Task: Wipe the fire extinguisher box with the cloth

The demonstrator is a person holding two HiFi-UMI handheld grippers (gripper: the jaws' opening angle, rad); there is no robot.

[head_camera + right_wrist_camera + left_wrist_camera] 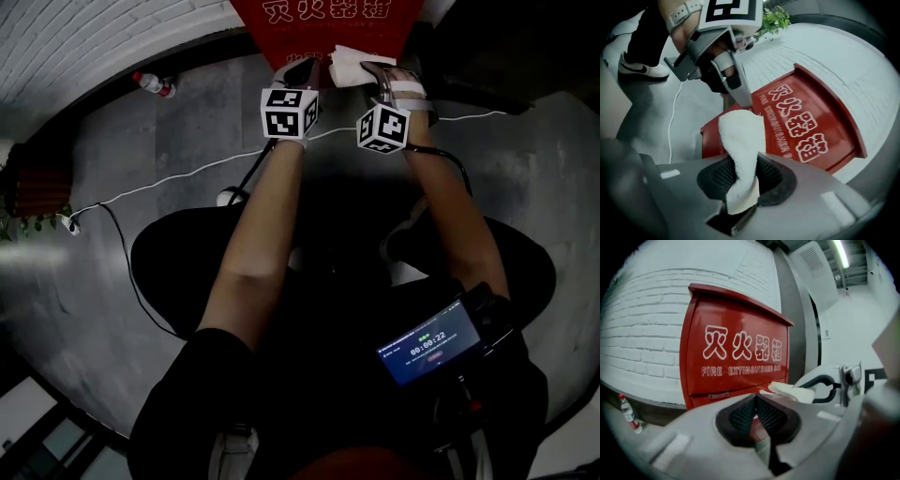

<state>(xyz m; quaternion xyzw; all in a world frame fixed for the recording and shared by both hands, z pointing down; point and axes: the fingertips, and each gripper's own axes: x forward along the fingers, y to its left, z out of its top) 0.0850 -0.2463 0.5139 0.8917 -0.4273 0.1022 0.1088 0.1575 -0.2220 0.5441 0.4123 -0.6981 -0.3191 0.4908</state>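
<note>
The red fire extinguisher box with white lettering stands against the white brick wall, just ahead of both grippers. My right gripper is shut on a white cloth. The cloth sticks up from the jaws, close to the box front. In the head view the cloth lies at the box's lower edge. My left gripper is shut with nothing between its jaws. It hovers just left of the cloth and faces the box.
A plastic water bottle lies at the foot of the wall, left of the box. A white cable runs across the grey floor. A potted green plant stands far left. A screen device hangs at my waist.
</note>
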